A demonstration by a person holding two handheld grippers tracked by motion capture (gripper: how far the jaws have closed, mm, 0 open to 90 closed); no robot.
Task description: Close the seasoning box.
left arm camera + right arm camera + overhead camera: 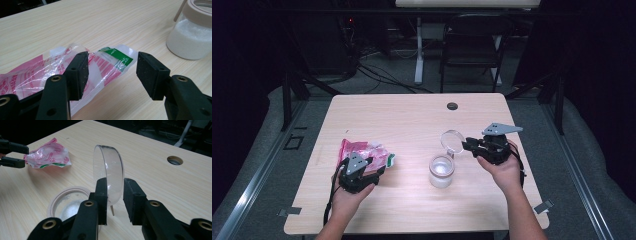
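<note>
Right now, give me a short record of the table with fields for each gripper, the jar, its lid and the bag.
left gripper: jaws open, either side of the bag's end
bag: crinkled clear plastic, pink and green print, lying on the table
right gripper: jaws around the lid's lower edge; contact unclear
lid: clear round disc, on edge, hinged up off the jar
jar: open, white granules inside
</note>
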